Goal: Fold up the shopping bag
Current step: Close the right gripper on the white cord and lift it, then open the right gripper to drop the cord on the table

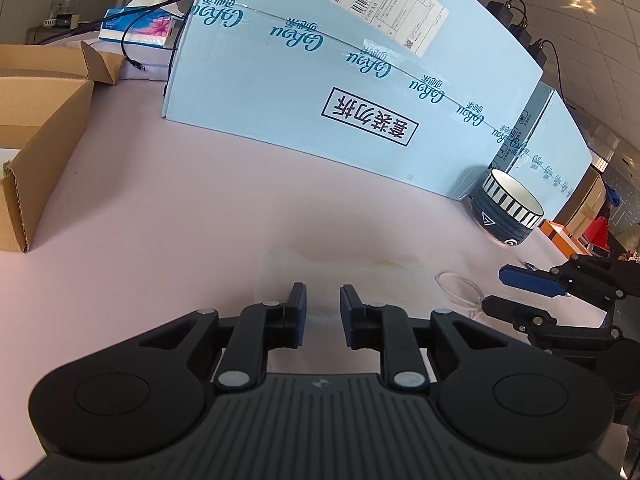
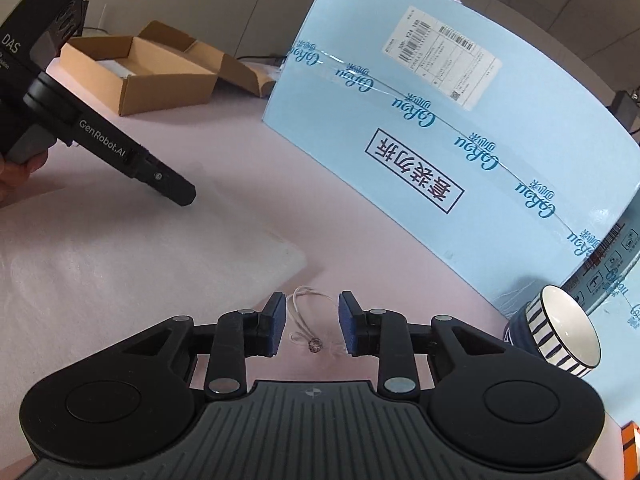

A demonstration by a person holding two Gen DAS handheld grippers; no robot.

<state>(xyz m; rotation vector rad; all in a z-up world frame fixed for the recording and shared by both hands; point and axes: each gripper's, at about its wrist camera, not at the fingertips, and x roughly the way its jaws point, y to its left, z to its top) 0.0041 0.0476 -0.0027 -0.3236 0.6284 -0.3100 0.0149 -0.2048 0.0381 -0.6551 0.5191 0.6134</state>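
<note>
Just ahead of the left gripper (image 1: 323,300), whose fingers are spread and hold nothing, a translucent shopping bag (image 1: 340,276) lies flat on the pink desk (image 1: 180,200), its edges hard to make out, its long axis running across toward the right gripper (image 1: 508,292), also spread. In the right wrist view, the bag (image 2: 132,264) stretches forward-left of the spread, empty right gripper (image 2: 311,314), its clear handle loop (image 2: 310,308) between the fingers; the striped bowl (image 2: 564,332) to the right shows a white inside.
</note>
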